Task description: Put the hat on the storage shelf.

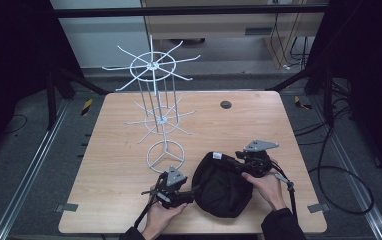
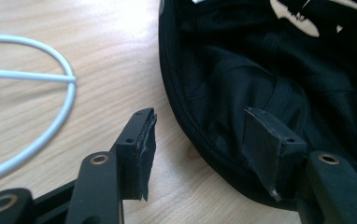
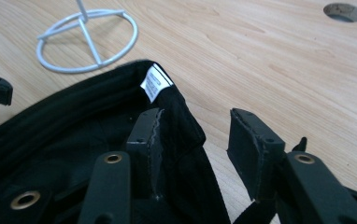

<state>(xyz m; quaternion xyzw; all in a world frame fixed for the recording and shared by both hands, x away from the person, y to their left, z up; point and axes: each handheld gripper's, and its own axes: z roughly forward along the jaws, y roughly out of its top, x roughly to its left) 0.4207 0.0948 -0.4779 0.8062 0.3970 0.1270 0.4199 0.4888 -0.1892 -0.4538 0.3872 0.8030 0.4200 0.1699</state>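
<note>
A white wire rack (image 1: 156, 105) stands far left on the table (image 1: 259, 130). Near it, the left gripper (image 2: 200, 140) gapes wide astride the rim of the black cap (image 1: 223, 182), which lies upside down near centre. The right gripper (image 3: 197, 140), wide too, straddles the far rim. Seemingly the grasping step; next both must close on the rim.

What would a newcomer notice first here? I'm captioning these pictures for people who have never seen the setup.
The tall white wire rack, with two tiers of spokes, stands left of centre on the table. Near the front edge lies a black cap, inside up, with a white label at its rim. The left gripper and the right gripper flank it, each with open jaws astride the rim.
</note>
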